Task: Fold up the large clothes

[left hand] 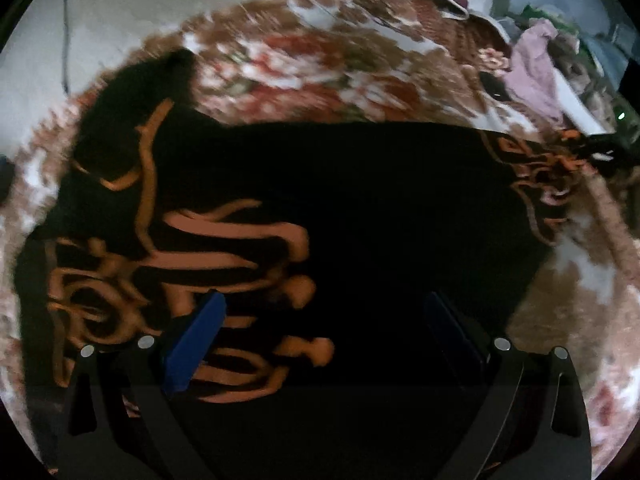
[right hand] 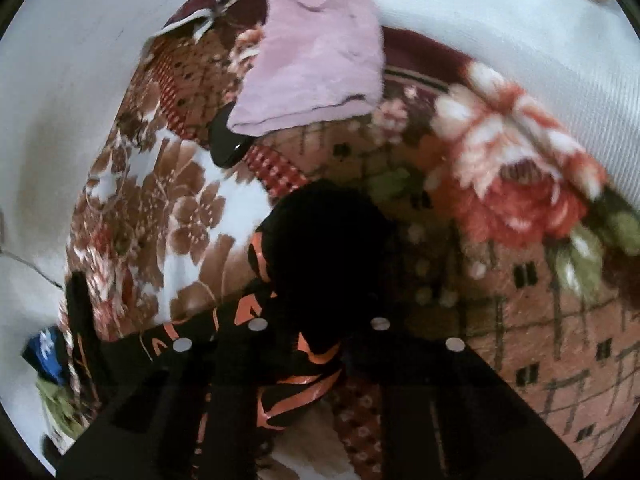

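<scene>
A black garment with an orange pattern [left hand: 320, 200] lies spread on a floral blanket [left hand: 312, 60]. My left gripper [left hand: 324, 320] hovers over it, open, its blue-padded fingers [left hand: 196, 340] wide apart with only the flat cloth beneath them. In the right wrist view a bunched end of the same black garment [right hand: 320, 240] rises between the dark fingers of my right gripper [right hand: 320, 316]. That gripper is shut on the cloth, and an orange-striped fold [right hand: 296, 392] hangs below. The right fingertips are hidden by the dark fabric.
A pink cloth [right hand: 316, 52] lies at the far end of the blanket [right hand: 520, 300], partly covering a small black object [right hand: 226, 148]. A white wall [left hand: 120, 0] runs behind. A heap of clothes [left hand: 560, 40] sits at the far right.
</scene>
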Demonstrator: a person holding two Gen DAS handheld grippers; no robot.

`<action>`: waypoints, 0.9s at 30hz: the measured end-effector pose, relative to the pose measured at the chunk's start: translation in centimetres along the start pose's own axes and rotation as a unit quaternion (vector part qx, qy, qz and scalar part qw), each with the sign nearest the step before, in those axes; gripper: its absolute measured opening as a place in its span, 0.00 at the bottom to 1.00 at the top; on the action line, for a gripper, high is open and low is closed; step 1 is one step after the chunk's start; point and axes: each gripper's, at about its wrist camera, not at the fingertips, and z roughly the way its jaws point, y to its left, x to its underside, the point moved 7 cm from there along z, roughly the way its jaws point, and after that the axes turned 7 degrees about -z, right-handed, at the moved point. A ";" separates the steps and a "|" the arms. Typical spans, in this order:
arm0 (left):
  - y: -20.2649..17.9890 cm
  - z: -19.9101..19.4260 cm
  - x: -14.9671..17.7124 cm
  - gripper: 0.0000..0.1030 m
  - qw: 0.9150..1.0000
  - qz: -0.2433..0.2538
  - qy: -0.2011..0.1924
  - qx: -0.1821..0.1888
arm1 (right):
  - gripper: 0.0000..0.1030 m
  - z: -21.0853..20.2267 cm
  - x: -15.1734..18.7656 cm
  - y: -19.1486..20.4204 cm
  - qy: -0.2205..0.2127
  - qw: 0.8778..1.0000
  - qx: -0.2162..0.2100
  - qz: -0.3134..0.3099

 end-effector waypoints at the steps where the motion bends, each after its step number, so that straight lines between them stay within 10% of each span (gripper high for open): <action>1: 0.3 -0.3 -0.1 0.95 1.000 0.003 -0.006 -0.007 | 0.16 -0.4 -0.1 0.4 -0.005 1.000 0.001 -0.007; 12: 1.5 5.3 3.8 0.95 0.996 0.018 0.092 0.001 | 0.16 -8.8 0.4 7.7 -0.064 0.996 -0.055 -0.040; 27: 5.3 -4.1 4.3 0.95 0.997 -0.035 0.014 0.067 | 0.15 -18.2 8.8 35.0 -0.068 0.960 -0.221 -0.158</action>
